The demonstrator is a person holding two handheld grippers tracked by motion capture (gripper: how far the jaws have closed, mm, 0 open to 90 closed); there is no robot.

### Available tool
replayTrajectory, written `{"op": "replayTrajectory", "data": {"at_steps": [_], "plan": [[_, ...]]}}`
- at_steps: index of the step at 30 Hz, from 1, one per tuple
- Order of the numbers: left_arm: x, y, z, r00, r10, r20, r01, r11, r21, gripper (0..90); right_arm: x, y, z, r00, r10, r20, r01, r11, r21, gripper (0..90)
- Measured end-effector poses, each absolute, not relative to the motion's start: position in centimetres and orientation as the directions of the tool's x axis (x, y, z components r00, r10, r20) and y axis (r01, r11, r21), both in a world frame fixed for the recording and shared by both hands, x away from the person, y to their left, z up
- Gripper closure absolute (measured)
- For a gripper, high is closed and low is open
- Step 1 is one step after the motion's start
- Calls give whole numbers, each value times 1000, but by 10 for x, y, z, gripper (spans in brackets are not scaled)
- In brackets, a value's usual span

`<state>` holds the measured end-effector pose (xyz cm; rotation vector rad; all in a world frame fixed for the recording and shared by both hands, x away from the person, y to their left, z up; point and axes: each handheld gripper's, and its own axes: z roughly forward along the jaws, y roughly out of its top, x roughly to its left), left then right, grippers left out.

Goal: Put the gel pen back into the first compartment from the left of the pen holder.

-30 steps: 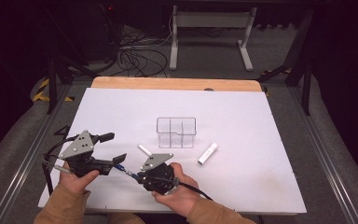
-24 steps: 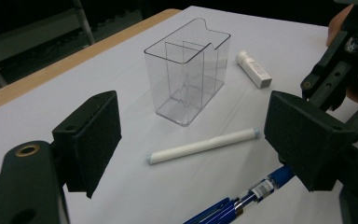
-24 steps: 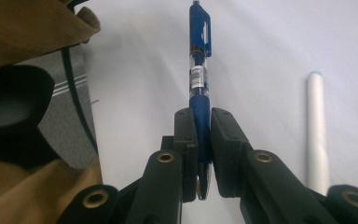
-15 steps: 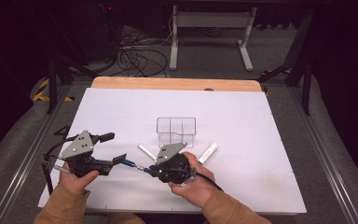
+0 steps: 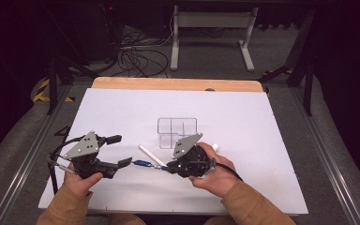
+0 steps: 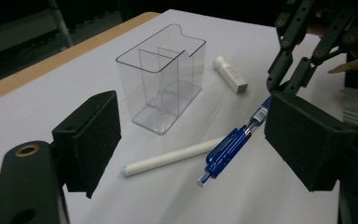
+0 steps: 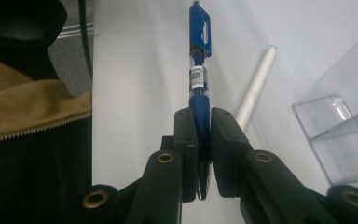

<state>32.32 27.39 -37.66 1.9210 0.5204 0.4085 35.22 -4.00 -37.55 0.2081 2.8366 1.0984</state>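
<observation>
My right gripper (image 5: pixel 168 167) is shut on a blue pen (image 5: pixel 143 163), gripping its tip end, and it holds the pen roughly level above the white table (image 5: pixel 122 108). In the right gripper view the pen (image 7: pixel 199 70) sticks straight out from the closed jaws (image 7: pixel 203 135). The pen's clip end points at my left gripper (image 5: pixel 119 151), which stands open with nothing touching its pads. In the left gripper view the pen (image 6: pixel 228 149) hangs just ahead of the wide gap (image 6: pixel 196 140). A clear divided box (image 5: pixel 177 131) stands behind.
A white stick (image 5: pixel 151 154) lies on the table between the grippers and the box, also seen as the white stick (image 6: pixel 172 156) under the pen. A short white tube (image 6: pixel 230 73) lies right of the box (image 6: pixel 161 77). A wooden strip (image 5: pixel 168 83) edges the far side.
My right hand has moved right and upward, carrying the blue pen away from the left gripper. The left gripper has kept still and open.
</observation>
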Motion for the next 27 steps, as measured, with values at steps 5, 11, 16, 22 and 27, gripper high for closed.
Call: {"op": "replayTrajectory", "data": {"at_steps": [5,11,16,22,27], "plan": [[324,264,-376,863,502,55,161,-377,912,194,355,-49,-370,-991,127,-42,67,742,667,817],[325,254,-378,877,478,51,163,-396,904,193,356,-53,-367,-996,66,-63,8,756,655,817],[327,246,-379,884,463,59,159,-419,894,194,361,-57,-368,-997,50,-54,4,763,646,817],[329,234,-380,898,434,75,150,-461,875,194,365,-62,-368,-998,44,-36,10,762,648,817],[327,216,-379,897,416,148,120,-553,825,195,365,-64,-367,-998,45,-34,12,762,648,817]]}}
